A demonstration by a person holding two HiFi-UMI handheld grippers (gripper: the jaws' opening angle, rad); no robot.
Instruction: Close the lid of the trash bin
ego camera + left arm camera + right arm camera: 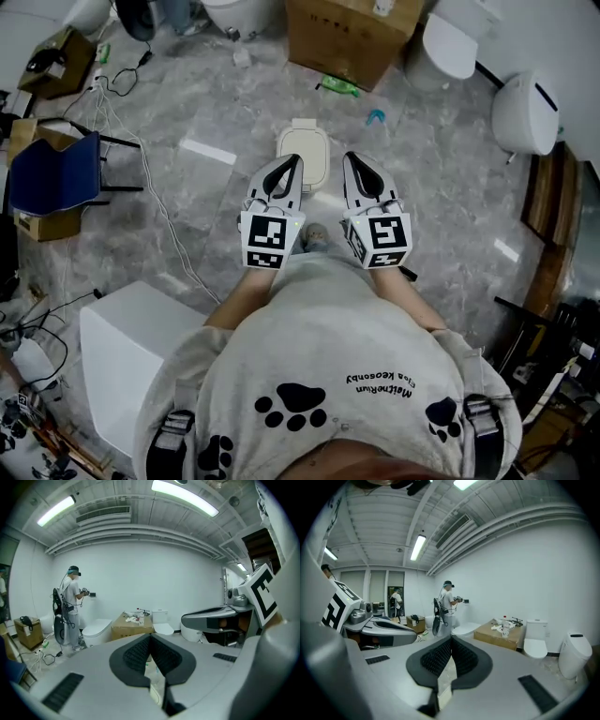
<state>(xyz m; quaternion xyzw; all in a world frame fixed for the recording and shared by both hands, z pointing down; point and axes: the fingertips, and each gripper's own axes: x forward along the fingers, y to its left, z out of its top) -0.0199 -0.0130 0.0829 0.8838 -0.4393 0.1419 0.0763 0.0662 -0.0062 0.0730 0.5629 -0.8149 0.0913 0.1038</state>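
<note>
Though shut, left claw [296, 161] above trash bin [315, 150]

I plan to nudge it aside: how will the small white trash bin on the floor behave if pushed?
The trash bin looks like pale plastic, so probably light. On the smooth, glossy floor a low push would likely slide it. Its height cannot be judged from above, so a high push might tip it.

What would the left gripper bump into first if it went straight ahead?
Nothing close. The left gripper, fingers shut, points nearly level over the trash bin and floor. First in line is probably the cardboard box across the room, though depth is unclear.
</note>
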